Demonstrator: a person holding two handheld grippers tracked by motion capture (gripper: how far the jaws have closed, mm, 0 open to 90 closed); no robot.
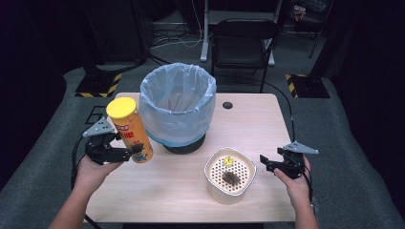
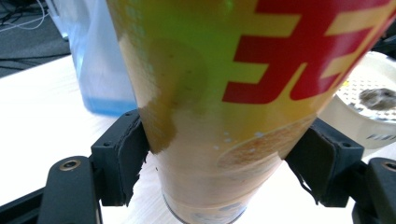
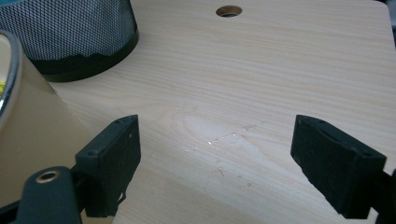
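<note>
A tall yellow-lidded snack can (image 1: 130,129) with red lettering hangs above the table's left side, tilted, held near its base by my left gripper (image 1: 125,153). In the left gripper view both black pads (image 2: 128,161) press on the can (image 2: 224,102) from either side. My right gripper (image 1: 271,164) stands open low over the table at the right, beside a cream bin (image 1: 230,175) with a perforated insert and some scraps in it. In the right gripper view its jaws stand wide apart over bare wood, with the bin's wall (image 3: 32,121) at the left.
A black mesh waste basket lined with a pale blue bag (image 1: 177,102) stands at the table's back middle, just right of the can. A round cable hole (image 1: 227,105) lies behind it to the right. A dark chair (image 1: 243,43) stands beyond the table.
</note>
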